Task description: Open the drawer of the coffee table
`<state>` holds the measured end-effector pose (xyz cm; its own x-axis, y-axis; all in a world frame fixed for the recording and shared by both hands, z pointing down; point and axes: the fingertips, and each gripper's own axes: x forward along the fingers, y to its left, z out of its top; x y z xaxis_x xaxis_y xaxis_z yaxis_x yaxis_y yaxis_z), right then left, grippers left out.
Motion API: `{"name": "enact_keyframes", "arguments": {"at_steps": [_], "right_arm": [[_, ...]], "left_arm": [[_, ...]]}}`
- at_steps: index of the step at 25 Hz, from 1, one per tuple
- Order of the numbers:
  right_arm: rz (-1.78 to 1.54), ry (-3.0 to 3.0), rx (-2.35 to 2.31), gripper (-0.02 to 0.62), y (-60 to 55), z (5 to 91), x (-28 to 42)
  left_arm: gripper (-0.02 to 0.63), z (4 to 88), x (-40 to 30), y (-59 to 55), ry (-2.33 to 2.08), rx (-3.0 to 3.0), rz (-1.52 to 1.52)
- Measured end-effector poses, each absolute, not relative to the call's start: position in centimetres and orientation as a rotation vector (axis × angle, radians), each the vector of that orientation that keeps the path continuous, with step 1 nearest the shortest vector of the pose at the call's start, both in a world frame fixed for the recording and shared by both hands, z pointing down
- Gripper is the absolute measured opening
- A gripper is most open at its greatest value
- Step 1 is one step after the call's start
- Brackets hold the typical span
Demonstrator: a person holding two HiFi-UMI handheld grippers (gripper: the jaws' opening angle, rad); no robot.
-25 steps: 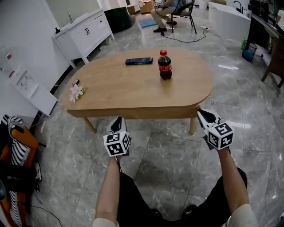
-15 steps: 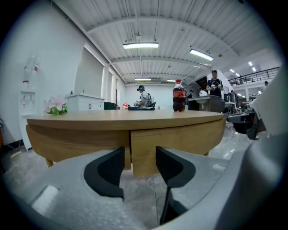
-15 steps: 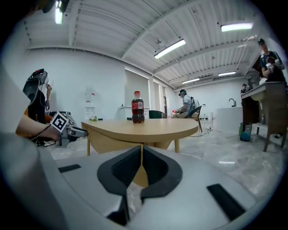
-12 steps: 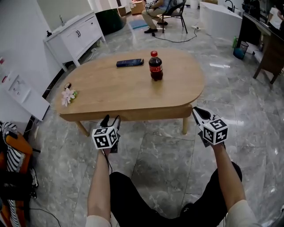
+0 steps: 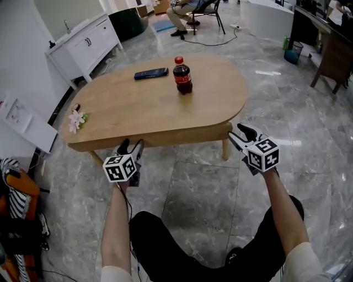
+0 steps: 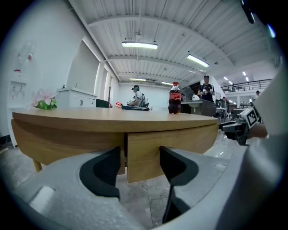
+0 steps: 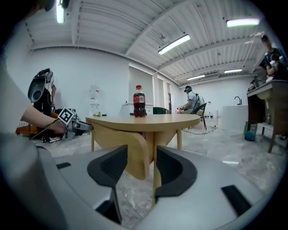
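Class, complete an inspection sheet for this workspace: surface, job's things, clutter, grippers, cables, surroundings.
Surface: oval wooden coffee table, top mostly bare.
Job's things: drawer front under the near edge, looks shut.
Clutter: cola bottle upright; dark flat device; pink flower at the left end.
Grippers: left gripper and right gripper open, jaws just been opening, nothing held.
Cables: floor cable by the chair.
Surroundings: marble floor, white cabinet, seated person.

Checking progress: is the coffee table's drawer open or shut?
Shut: drawer front lies flush with the table's edge; nothing juts out.
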<state>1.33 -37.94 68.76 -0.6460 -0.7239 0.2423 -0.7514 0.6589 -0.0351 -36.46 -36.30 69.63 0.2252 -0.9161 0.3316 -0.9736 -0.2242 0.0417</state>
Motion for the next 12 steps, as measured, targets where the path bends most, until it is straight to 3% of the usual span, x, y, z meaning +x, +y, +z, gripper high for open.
{"name": "enact_keyframes", "arguments": {"at_steps": [12], "right_arm": [[0.308, -2.715, 1.083, 0.272, -38.7, 70.2, -1.2]], "left_arm": [[0.274, 69.2, -35.2, -36.6, -1.742, 2.264, 0.427]]}}
